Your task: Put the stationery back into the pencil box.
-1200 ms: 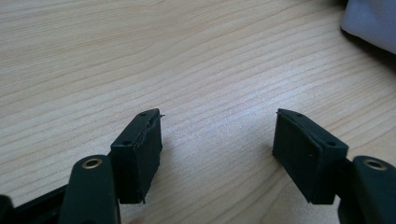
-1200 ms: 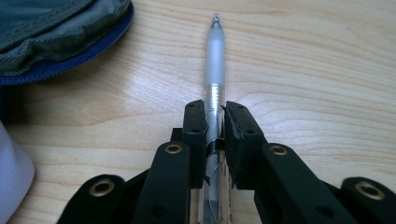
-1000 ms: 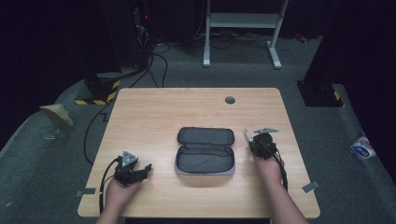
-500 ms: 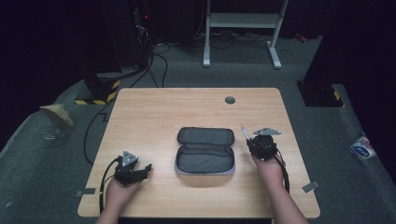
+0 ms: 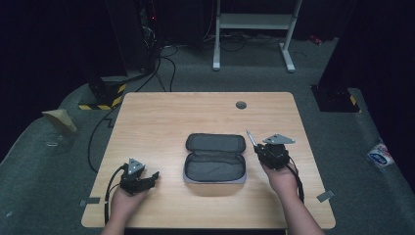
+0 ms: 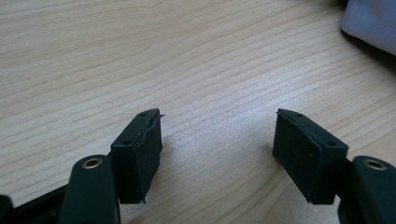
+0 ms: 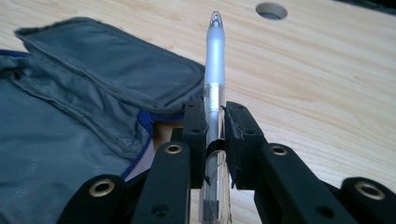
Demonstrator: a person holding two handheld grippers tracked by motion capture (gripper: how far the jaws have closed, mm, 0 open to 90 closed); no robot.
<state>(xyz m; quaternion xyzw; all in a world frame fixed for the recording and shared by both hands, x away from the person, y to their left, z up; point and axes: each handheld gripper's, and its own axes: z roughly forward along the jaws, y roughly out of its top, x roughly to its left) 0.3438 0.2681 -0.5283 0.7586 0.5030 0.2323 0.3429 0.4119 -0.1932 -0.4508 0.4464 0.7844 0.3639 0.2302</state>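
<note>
An open grey pencil case lies at the table's middle, its lid folded back. Just right of it my right gripper is shut on a translucent pen, whose tip points away and slightly left, beside the lid's right corner. In the right gripper view the pen stands up between the shut jaws of my right gripper, with the case at the left. My left gripper rests near the front left of the table. Over bare wood, my left gripper is open and holds nothing.
A round cable hole sits at the back of the wooden table. A corner of the case shows at the top right of the left gripper view. Cables and a white stand lie on the floor beyond.
The right gripper has turned slightly, swinging the pen's tip left toward the case lid. The left gripper has stayed where it was.
</note>
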